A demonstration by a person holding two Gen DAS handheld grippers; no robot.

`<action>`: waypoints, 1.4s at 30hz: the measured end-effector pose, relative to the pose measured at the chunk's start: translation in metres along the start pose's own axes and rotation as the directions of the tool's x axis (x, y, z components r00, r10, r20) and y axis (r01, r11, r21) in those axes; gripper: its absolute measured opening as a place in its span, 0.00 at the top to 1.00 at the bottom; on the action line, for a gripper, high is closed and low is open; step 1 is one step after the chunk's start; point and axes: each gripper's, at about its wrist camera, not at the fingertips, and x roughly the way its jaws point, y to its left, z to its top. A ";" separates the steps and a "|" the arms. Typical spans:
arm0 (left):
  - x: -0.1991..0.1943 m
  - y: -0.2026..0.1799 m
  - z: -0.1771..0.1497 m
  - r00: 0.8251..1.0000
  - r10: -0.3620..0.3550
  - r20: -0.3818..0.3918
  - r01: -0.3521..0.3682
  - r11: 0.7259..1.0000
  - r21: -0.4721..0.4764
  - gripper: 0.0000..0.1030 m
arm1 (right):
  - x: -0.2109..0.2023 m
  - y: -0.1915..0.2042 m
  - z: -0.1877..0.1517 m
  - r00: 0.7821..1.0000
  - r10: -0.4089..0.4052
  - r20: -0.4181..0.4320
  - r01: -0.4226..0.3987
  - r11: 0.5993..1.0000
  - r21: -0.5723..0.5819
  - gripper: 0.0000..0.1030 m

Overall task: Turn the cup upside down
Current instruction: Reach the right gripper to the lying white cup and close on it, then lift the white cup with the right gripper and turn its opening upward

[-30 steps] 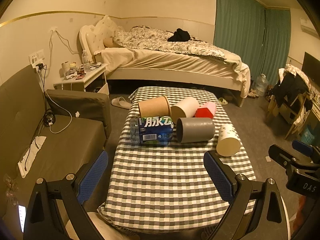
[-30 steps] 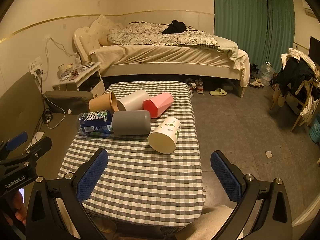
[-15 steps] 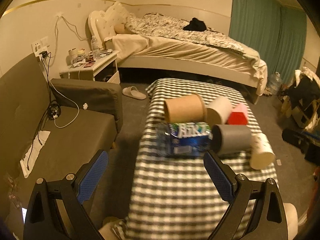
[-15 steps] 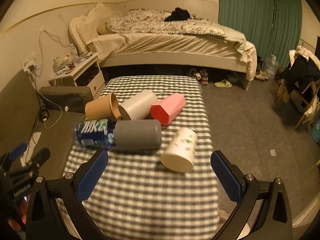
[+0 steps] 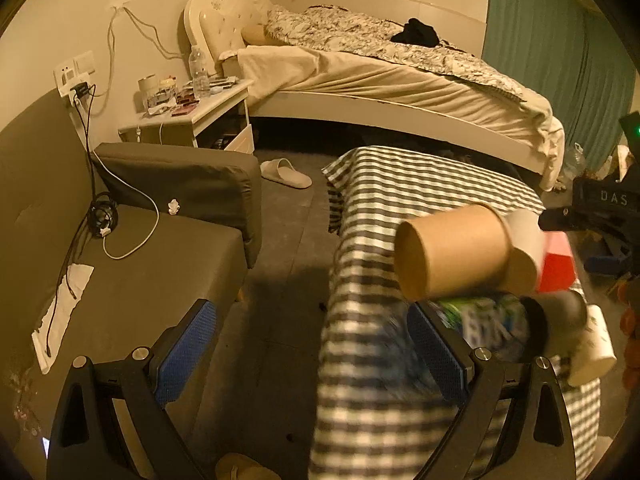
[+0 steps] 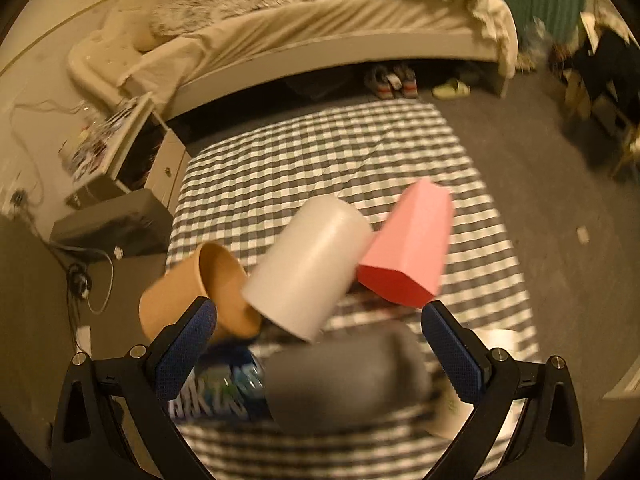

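Several cups lie on their sides on a checked table (image 6: 304, 160): a brown paper cup (image 5: 452, 252) (image 6: 192, 292), a white cup (image 6: 308, 264), a pink faceted cup (image 6: 408, 248), a grey cup (image 6: 344, 380) and a white printed cup (image 5: 592, 348). A blue-labelled bottle (image 5: 488, 324) (image 6: 224, 384) lies beside them. My left gripper (image 5: 312, 348) is open and empty at the table's left edge, close below the brown cup. My right gripper (image 6: 320, 352) is open, low over the grey cup, with the white cup just beyond.
A dark sofa (image 5: 132, 248) with cables stands left of the table. A white nightstand (image 5: 192, 120) and a bed (image 5: 400, 76) lie behind. A slipper (image 5: 286, 174) is on the floor. Shoes (image 6: 392, 80) sit under the bed.
Both grippers moved forward and down toward the cups. The left one swung left to the table's edge; the right one now hangs right over the grey cup. The jaws stayed open.
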 end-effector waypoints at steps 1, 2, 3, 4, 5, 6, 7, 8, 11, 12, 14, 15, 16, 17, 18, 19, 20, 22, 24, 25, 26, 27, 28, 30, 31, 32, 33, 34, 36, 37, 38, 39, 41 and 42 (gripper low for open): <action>0.006 0.002 0.003 1.000 -0.002 0.000 0.002 1.000 -0.003 0.04 | 0.006 0.000 0.002 1.000 -0.003 -0.013 0.004 1.000 0.013 0.01; 0.011 0.004 0.004 1.000 -0.004 0.001 0.004 1.000 -0.006 0.04 | 0.014 0.003 0.004 1.000 -0.007 -0.029 0.008 1.000 0.027 0.01; 0.015 0.006 0.006 1.000 -0.010 0.002 0.010 1.000 -0.011 0.04 | 0.019 0.004 0.007 0.999 -0.009 -0.037 0.010 0.999 0.035 0.01; 0.019 0.007 0.008 1.000 -0.015 0.002 0.015 1.000 -0.015 0.04 | 0.024 0.006 0.007 0.999 -0.014 -0.046 0.015 0.999 0.042 0.02; 0.023 0.009 0.009 1.000 -0.018 0.005 0.018 1.000 -0.023 0.04 | 0.030 0.008 0.006 0.998 -0.024 -0.057 0.027 0.998 0.053 0.02; 0.026 0.011 0.009 1.000 -0.024 0.007 0.024 0.999 -0.031 0.04 | 0.034 0.009 0.006 0.997 -0.025 -0.067 0.030 0.998 0.062 0.02; 0.030 0.012 0.009 0.999 -0.032 0.004 0.032 0.999 -0.037 0.04 | 0.040 0.011 0.005 0.996 -0.027 -0.080 0.033 0.997 0.075 0.03; 0.034 0.012 0.008 0.999 -0.036 -0.003 0.036 0.999 -0.041 0.04 | 0.044 0.011 0.005 0.996 -0.031 -0.086 0.038 0.996 0.086 0.06; 0.042 0.015 0.005 0.999 -0.049 -0.018 0.048 0.998 -0.047 0.04 | 0.054 0.009 0.006 0.994 -0.037 -0.107 0.051 0.990 0.134 0.06; 0.043 0.015 0.004 0.998 -0.051 -0.022 0.050 0.998 -0.046 0.04 | 0.057 0.007 0.006 0.993 -0.036 -0.116 0.054 0.987 0.150 0.07; 0.046 0.014 0.002 0.998 -0.049 -0.028 0.048 0.998 -0.044 0.04 | 0.063 0.006 0.006 0.991 -0.029 -0.127 0.050 0.984 0.170 0.09; 0.047 0.015 0.002 0.998 -0.050 -0.030 0.049 0.998 -0.044 0.04 | 0.065 0.007 0.006 0.991 -0.024 -0.130 0.047 0.983 0.177 0.09; 0.047 0.016 0.001 0.998 -0.051 -0.030 0.050 0.998 -0.046 0.04 | 0.067 0.007 0.006 0.990 -0.017 -0.137 0.042 0.982 0.185 0.09; 0.047 0.016 0.001 0.998 -0.053 -0.030 0.052 0.998 -0.047 0.04 | 0.068 0.008 0.007 0.991 -0.021 -0.134 0.046 0.983 0.180 0.10; 0.047 0.016 0.001 0.998 -0.053 -0.032 0.052 0.998 -0.047 0.04 | 0.068 0.009 0.007 0.991 -0.025 -0.134 0.049 0.983 0.178 0.11; 0.047 0.016 0.001 0.998 -0.054 -0.032 0.052 0.998 -0.047 0.04 | 0.068 0.011 0.007 0.991 -0.027 -0.133 0.050 0.983 0.174 0.13; 0.047 0.016 0.001 0.998 -0.054 -0.029 0.052 0.998 -0.047 0.04 | 0.069 0.013 0.008 0.991 -0.026 -0.132 0.048 0.985 0.166 0.19; 0.045 0.017 0.000 0.998 -0.052 -0.027 0.051 0.998 -0.045 0.04 | 0.069 0.016 0.009 0.991 -0.008 -0.137 0.031 0.986 0.161 0.23; 0.042 0.017 -0.001 0.998 -0.052 -0.026 0.051 0.998 -0.044 0.04 | 0.070 0.018 0.011 0.990 -0.015 -0.143 0.036 0.989 0.145 0.23; 0.040 0.017 -0.001 0.998 -0.053 -0.024 0.052 0.998 -0.042 0.04 | 0.071 0.018 0.012 0.989 -0.011 -0.147 0.032 0.990 0.141 0.23; 0.039 0.016 -0.002 0.998 -0.051 -0.024 0.050 0.998 -0.040 0.04 | 0.072 0.018 0.013 0.988 -0.010 -0.153 0.031 0.990 0.136 0.23; 0.037 0.016 -0.002 0.999 -0.048 -0.023 0.047 0.998 -0.038 0.04 | 0.073 0.018 0.015 0.987 -0.008 -0.161 0.030 0.991 0.134 0.23; 0.036 0.016 -0.003 0.999 -0.046 -0.022 0.046 0.998 -0.036 0.04 | 0.074 0.017 0.016 0.986 -0.004 -0.168 0.027 0.990 0.136 0.23; 0.032 0.015 -0.003 0.999 -0.043 -0.023 0.042 0.999 -0.035 0.04 | 0.079 0.015 0.018 0.983 0.013 -0.184 0.015 0.988 0.154 0.22; 0.030 0.015 -0.003 0.999 -0.043 -0.021 0.042 0.999 -0.034 0.04 | 0.082 0.014 0.019 0.981 0.022 -0.193 0.009 0.987 0.163 0.22; 0.028 0.014 -0.003 0.999 -0.041 -0.020 0.040 0.999 -0.032 0.04 | 0.086 0.012 0.021 0.978 0.038 -0.206 -0.001 0.984 0.179 0.22; 0.026 0.014 -0.003 0.999 -0.039 -0.018 0.039 0.999 -0.030 0.04 | 0.089 0.009 0.023 0.974 0.062 -0.218 -0.017 0.979 0.204 0.22; 0.024 0.013 -0.003 0.999 -0.036 -0.015 0.035 0.999 -0.027 0.04 | 0.091 0.005 0.024 0.970 0.087 -0.228 -0.033 0.973 0.230 0.24; 0.021 0.012 -0.002 0.999 -0.031 -0.012 0.031 0.999 -0.024 0.04 | 0.090 0.005 0.025 0.968 0.085 -0.235 -0.032 0.975 0.221 0.24; 0.018 0.012 -0.001 1.000 -0.030 -0.008 0.030 0.999 -0.022 0.04 | 0.088 0.006 0.025 0.971 0.075 -0.227 -0.028 0.979 0.204 0.25; 0.015 0.011 0.000 1.000 -0.026 -0.004 0.026 0.999 -0.019 0.04 | 0.084 0.008 0.024 0.975 0.067 -0.213 -0.027 0.982 0.187 0.25; 0.013 0.010 0.001 1.000 -0.023 -0.002 0.023 1.000 -0.017 0.04 | 0.078 0.010 0.023 0.978 0.068 -0.198 -0.033 0.984 0.176 0.26; 0.004 0.008 0.003 1.000 -0.019 0.008 0.019 1.000 -0.012 0.04 | 0.066 0.010 0.021 0.981 0.087 -0.175 -0.058 0.984 0.168 0.27; -0.001 0.007 0.004 1.000 -0.017 0.014 0.017 1.000 -0.011 0.04 | 0.059 0.011 0.021 0.982 0.092 -0.164 -0.066 0.985 0.159 0.28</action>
